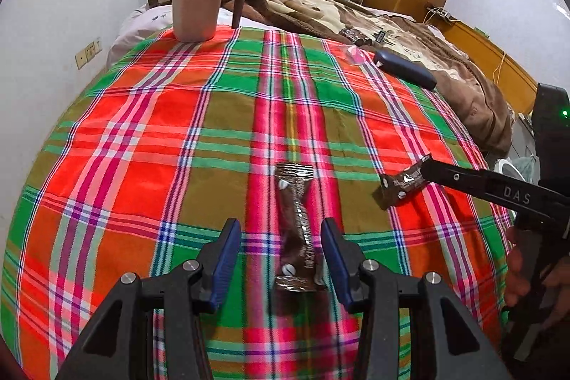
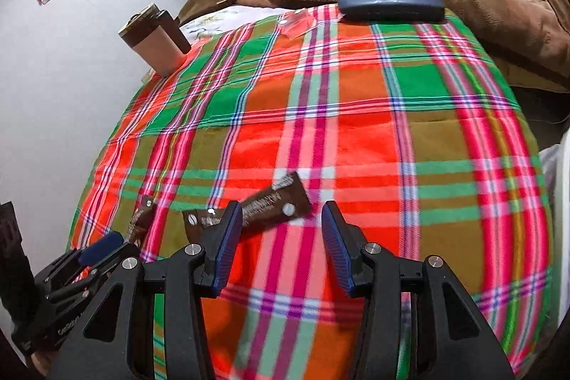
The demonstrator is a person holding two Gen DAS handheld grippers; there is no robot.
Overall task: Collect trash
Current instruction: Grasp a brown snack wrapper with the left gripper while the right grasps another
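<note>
Both tongs, left point(image 1: 281, 255) and right point(image 2: 281, 237), gape empty; right wrapper point(image 2: 270, 205) (part-hidden).

Red-green plaid cloth point(image 1: 142, 138), brown wrappers point(image 1: 297, 230), navy case point(image 1: 406, 69)

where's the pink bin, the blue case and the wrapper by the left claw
pink bin point(image 1: 195, 13), left wrist view, front wall
blue case point(image 2: 391, 6), right wrist view, top middle
wrapper point(image 1: 297, 230), left wrist view, mid-length
</note>
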